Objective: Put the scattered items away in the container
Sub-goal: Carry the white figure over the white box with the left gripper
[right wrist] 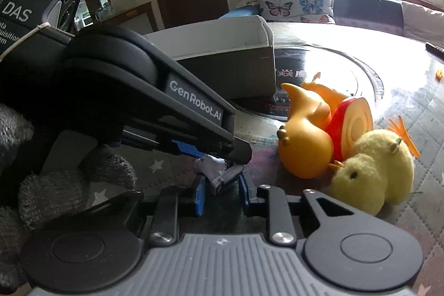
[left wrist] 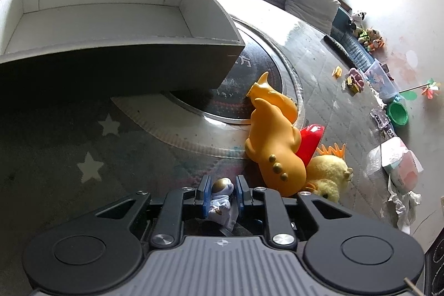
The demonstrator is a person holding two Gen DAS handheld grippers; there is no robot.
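Worktop [left wrist: 277,27], broad and quilted, is seen carrying a dark round inset plate [left wrist: 249,79] at its middle. Container [left wrist: 97,18], a large open white-lined box with dark outer walls, is set at the far left, its near corner overhanging the round plate; nothing is seen inside it. Orange dinosaur toy [left wrist: 272,140] is laid on its side just right of centre, its head over the plate's rim. Red-rimmed half-onion toy [right wrist: 356,124] is wedged between the dinosaur and a yellow plush chick [right wrist: 374,165], all three touching; the chick lies nearest and rightmost.

Left gripper [left wrist: 220,193] is held low over the star-patterned mat [left wrist: 88,168], near the dinosaur's tail; its blue-padded jaws are clenched on a small astronaut figure [left wrist: 222,193], white-suited with a gold visor. In the right wrist view the figure is seen only partly beneath the left gripper's tip. Right gripper [right wrist: 222,192] is positioned just near of that spot, its jaws released and nothing gripped between them. A grey knitted glove [right wrist: 41,185] is noted at the left edge. Smaller toys are scattered at the far right, too small to tell.
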